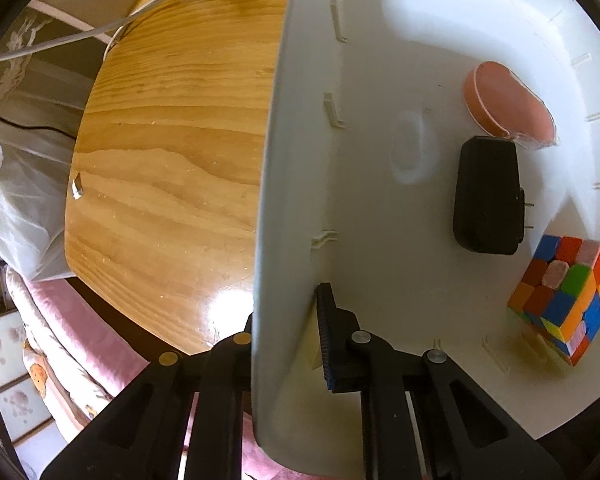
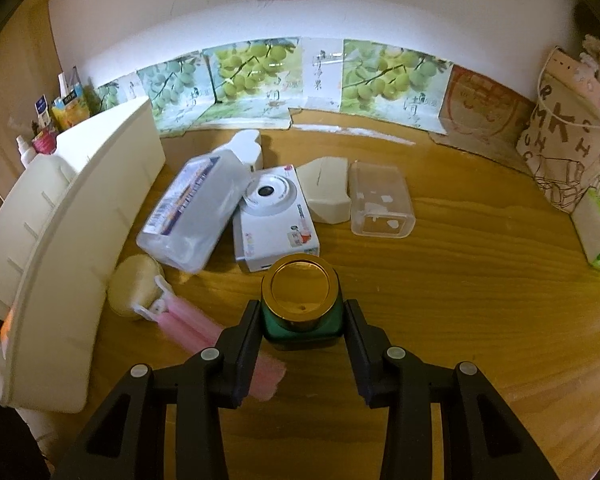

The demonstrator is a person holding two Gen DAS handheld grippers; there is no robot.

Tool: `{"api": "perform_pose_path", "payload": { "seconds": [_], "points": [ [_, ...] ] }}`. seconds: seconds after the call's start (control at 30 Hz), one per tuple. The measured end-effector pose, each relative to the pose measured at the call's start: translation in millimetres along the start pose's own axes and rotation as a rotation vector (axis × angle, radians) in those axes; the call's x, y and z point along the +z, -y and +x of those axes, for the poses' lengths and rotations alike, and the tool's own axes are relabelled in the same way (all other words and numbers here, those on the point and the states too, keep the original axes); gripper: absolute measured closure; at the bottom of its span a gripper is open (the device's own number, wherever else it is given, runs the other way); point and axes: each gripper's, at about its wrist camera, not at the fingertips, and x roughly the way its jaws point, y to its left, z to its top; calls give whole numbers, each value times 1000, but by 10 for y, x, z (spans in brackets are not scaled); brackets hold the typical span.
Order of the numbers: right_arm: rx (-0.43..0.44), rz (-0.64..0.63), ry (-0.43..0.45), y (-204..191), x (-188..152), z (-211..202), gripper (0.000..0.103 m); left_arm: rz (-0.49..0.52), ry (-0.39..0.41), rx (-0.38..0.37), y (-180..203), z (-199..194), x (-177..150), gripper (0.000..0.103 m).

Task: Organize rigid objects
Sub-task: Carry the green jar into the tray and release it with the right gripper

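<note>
In the left wrist view, the left gripper [image 1: 288, 344] is clamped on the wall of the white bin [image 1: 268, 160], which already holds a puzzle cube [image 1: 562, 296], a black adapter [image 1: 486, 196] and a pink case [image 1: 508, 104]. In the right wrist view, the right gripper [image 2: 302, 320] is closed on a green jar [image 2: 300, 304] near the table's [image 2: 460, 280] front edge. A bottle [image 2: 196, 208], a camera [image 2: 274, 220], a clear box [image 2: 380, 204] and a roller [image 2: 140, 292] lie outside the bin, so I judge roughly half is left.
</note>
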Motion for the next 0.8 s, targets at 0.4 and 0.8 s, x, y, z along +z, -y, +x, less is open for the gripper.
{"api": "perform_pose_path", "payload": {
  "seconds": [0.4, 0.8],
  "points": [
    [-11, 1, 66, -387, 177, -362, 63, 90, -8, -55, -55, 23, 49, 91],
    [10, -55, 147, -927, 351, -767, 63, 211, 13, -102, -68, -65, 60, 96]
  ]
}}
